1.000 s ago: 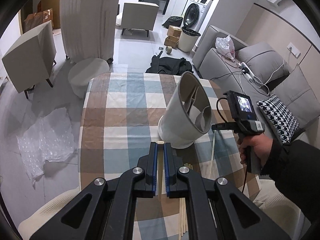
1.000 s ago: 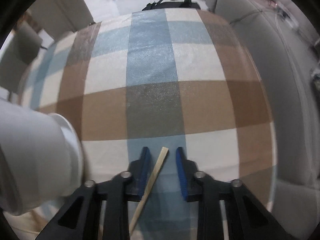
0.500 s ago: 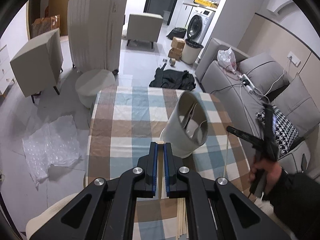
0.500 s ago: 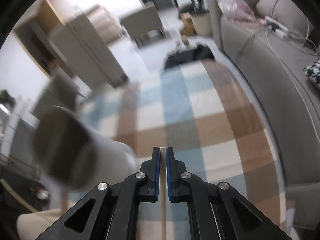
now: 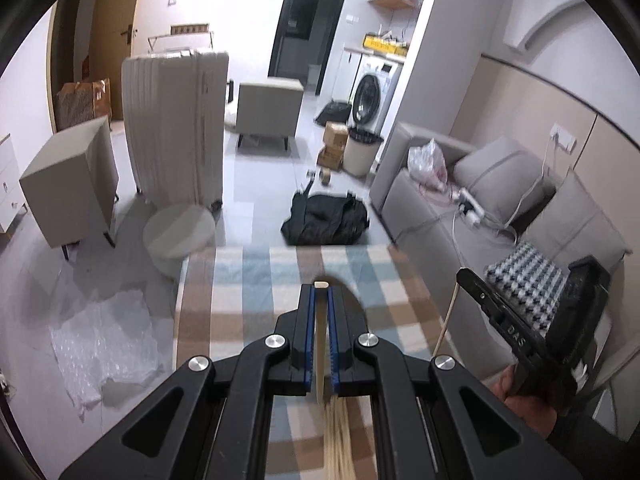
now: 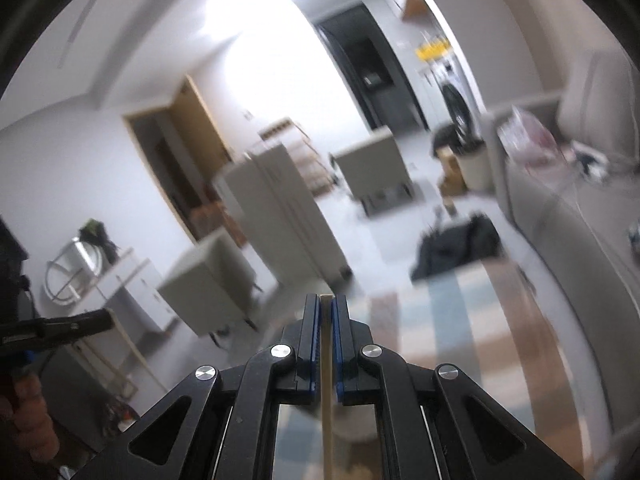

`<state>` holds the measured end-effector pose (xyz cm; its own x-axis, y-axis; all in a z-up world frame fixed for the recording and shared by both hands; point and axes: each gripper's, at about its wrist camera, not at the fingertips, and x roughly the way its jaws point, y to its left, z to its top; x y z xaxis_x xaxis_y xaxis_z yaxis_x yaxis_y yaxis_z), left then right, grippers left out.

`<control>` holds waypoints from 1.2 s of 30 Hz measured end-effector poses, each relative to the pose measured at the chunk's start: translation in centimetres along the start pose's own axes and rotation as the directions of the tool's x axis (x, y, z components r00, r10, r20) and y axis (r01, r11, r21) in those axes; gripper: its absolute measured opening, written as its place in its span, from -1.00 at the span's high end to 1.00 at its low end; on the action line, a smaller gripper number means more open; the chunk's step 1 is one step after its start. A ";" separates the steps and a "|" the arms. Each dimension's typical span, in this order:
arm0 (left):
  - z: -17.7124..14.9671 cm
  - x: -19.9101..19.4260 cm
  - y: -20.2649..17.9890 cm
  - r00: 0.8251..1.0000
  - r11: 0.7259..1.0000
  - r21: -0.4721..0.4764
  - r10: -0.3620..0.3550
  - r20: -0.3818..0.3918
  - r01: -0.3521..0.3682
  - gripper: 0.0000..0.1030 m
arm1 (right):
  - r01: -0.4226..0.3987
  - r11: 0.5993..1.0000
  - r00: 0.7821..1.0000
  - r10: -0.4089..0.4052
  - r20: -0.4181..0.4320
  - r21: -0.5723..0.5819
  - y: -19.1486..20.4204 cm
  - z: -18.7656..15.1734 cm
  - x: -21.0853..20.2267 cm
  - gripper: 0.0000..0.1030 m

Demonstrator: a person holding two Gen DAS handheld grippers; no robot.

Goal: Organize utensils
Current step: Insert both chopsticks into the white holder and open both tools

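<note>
My left gripper [image 5: 321, 292] is shut on a wooden chopstick [image 5: 320, 344], held well above the checked tablecloth [image 5: 248, 280]. Several more chopsticks [image 5: 338, 436] lie blurred on the cloth below it. My right gripper [image 6: 327, 304] is shut on another wooden chopstick [image 6: 327, 392] and is raised and tilted up toward the room. It also shows at the right of the left wrist view [image 5: 500, 312], with its chopstick [image 5: 447, 320] hanging down. The grey utensil holder is hidden behind my left gripper.
The checked table [image 6: 480, 320] lies below both grippers. A grey sofa [image 5: 480, 216] runs along its right side. On the floor beyond are a black bag [image 5: 326, 218], a round stool [image 5: 178, 236], a white suitcase [image 5: 176, 128] and bubble wrap [image 5: 104, 344].
My right gripper closed on the chopstick lying on the cloth and lifted it high, tilting upward. My left gripper rose with its chopstick, and the grey holder dropped out of sight.
</note>
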<state>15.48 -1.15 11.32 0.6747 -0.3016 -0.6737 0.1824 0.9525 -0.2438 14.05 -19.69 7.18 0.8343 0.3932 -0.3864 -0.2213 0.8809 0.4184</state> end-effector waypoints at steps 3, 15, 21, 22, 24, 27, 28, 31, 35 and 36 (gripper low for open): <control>1.6 0.5 0.2 0.999 1.000 -0.015 0.002 0.034 -0.002 0.96 | -0.033 0.998 0.998 0.035 0.060 -0.045 2.1 2.8 0.8 0.90; 4.4 6.9 2.3 0.999 0.999 -0.028 -0.018 0.041 0.020 0.96 | -0.048 0.998 0.985 0.056 0.163 -0.052 4.6 6.9 9.9 0.90; 3.6 9.5 2.9 1.000 1.000 -0.018 -0.024 -0.001 0.024 0.96 | -0.017 1.000 0.987 0.021 0.159 -0.025 3.2 5.1 14.0 0.90; 3.6 9.5 2.8 1.000 1.000 -0.016 -0.025 -0.005 0.025 0.96 | -0.013 1.000 0.988 0.016 0.156 -0.017 2.8 4.9 14.3 0.90; 3.5 9.8 2.7 0.999 0.999 -0.012 -0.034 -0.017 0.034 0.96 | -0.009 1.000 0.989 0.011 0.146 -0.014 2.4 4.3 15.1 0.90; 3.1 10.0 2.3 0.999 0.999 0.003 -0.033 -0.024 0.033 0.96 | 0.007 0.999 0.991 -0.002 0.134 -0.039 2.1 3.3 15.8 0.90; 3.0 10.1 2.1 0.999 0.999 0.008 -0.038 -0.031 0.038 0.96 | 0.013 0.999 0.991 -0.007 0.131 -0.046 2.2 3.0 15.8 0.90; 2.5 10.3 1.9 0.998 0.999 0.020 -0.040 -0.053 0.041 0.96 | -0.008 0.998 0.996 0.013 0.092 -0.058 1.9 2.0 15.9 0.89; 2.4 10.1 2.2 0.994 0.997 -0.004 -0.077 -0.079 0.077 0.96 | -0.062 0.993 0.997 0.066 0.030 -0.097 1.9 1.3 15.5 0.83; 2.5 9.9 2.4 0.993 0.996 -0.016 -0.086 -0.076 0.085 0.95 | -0.074 0.992 0.997 0.076 0.011 -0.106 1.9 1.3 15.3 0.83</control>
<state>24.40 -1.78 5.80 0.6002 -0.3842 -0.7015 0.2272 0.9228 -0.3111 27.06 -12.33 3.14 0.8208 0.4559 -0.3441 -0.3351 0.8722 0.3563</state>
